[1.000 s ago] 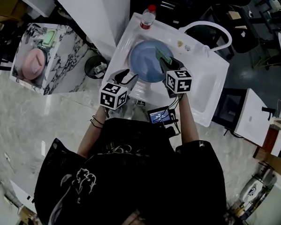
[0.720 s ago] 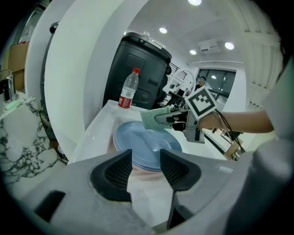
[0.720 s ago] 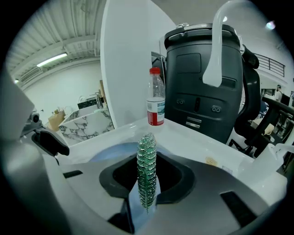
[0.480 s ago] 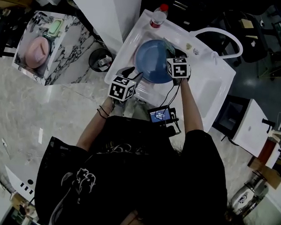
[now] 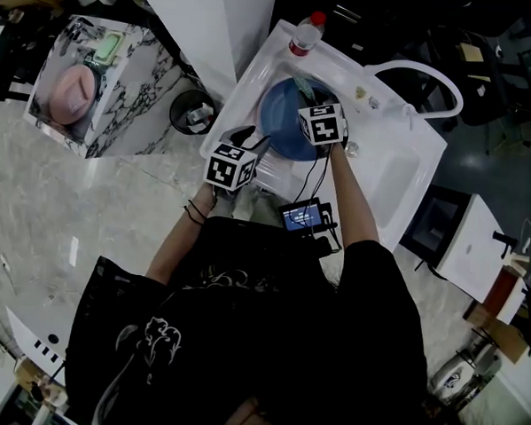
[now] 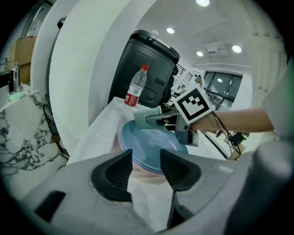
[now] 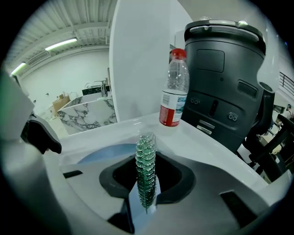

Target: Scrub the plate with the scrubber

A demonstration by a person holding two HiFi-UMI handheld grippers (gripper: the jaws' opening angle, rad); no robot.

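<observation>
Snugly between the right gripper's (image 7: 147, 173) fingers (image 7: 178, 177) — scrubber (image 7: 146, 151), over plate (image 7: 100, 153).

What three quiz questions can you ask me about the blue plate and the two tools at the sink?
1. True or false: the left tool has its jaws apart, with nothing between them.
2. Pick one. The right tool, held over the blue plate, is shut on: A a fork, B the green scrubber, C a cup.
3. Fill the gap: the bottle standing on the sink rim has a ___ cap.

Key: 1 true; 2 B; 3 red.
</observation>
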